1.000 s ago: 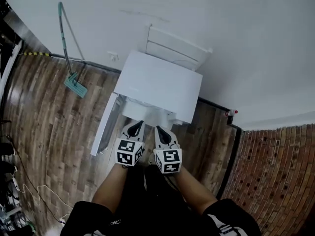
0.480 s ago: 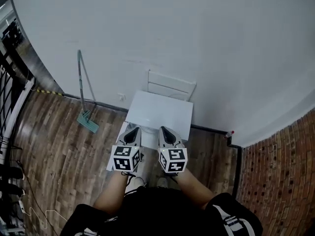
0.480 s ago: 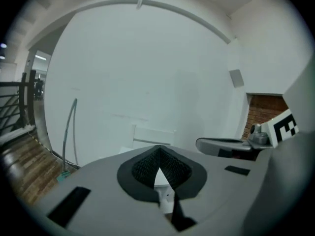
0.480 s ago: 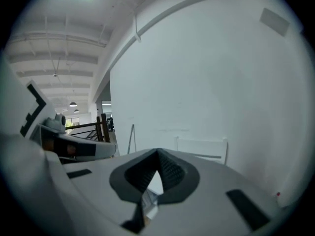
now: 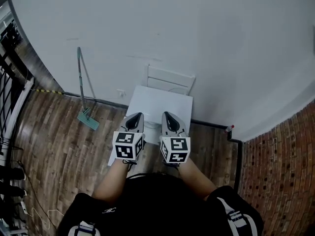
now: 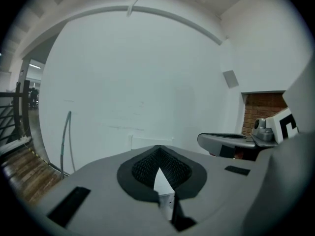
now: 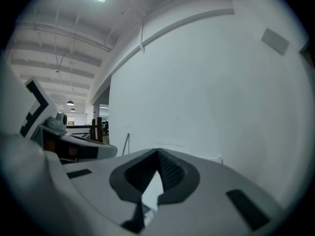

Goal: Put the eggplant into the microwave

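Leaning mop [image 5: 82, 90] left of white unit [image 5: 160, 107], both by wall [image 5: 206, 38].

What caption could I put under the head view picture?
Left gripper and right gripper, both shut and empty, held near a white box; mop leans on wall.

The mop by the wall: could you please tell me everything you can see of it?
The flat mop has a thin, straight, grey-green handle and a teal rectangular head. The head rests on the wooden plank floor and the handle leans against the white wall. Nothing else touches it.
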Action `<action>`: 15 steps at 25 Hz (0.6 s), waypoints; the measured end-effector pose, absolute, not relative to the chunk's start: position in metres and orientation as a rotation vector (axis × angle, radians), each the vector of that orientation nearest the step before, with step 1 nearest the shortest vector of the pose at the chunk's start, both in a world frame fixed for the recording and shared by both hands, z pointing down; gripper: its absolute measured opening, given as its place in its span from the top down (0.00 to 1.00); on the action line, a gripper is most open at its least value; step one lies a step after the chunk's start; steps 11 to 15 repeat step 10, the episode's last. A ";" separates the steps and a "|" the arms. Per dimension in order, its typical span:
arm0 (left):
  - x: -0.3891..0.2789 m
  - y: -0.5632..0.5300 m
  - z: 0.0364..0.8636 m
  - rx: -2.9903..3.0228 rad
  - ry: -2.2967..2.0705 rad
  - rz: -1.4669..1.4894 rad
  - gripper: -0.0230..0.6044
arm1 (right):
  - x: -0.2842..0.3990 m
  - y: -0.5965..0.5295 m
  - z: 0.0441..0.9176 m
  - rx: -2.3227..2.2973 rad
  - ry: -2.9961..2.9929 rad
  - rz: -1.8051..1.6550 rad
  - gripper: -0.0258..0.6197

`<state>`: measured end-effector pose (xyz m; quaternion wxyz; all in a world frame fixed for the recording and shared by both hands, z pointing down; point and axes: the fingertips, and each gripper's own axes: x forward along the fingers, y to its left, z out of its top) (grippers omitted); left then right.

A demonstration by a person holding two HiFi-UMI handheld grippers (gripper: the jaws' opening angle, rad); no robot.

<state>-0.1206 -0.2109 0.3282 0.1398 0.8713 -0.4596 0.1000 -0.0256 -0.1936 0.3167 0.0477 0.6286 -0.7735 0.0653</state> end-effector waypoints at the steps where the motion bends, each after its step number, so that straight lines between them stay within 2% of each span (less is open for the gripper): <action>1: -0.120 -0.212 0.327 2.524 -1.325 0.288 0.97 | -0.026 -0.194 0.316 1.920 -2.357 0.197 0.94; 15: -0.117 -0.218 0.326 2.557 -1.296 0.283 0.97 | -0.026 -0.199 0.315 1.947 -2.332 0.169 0.94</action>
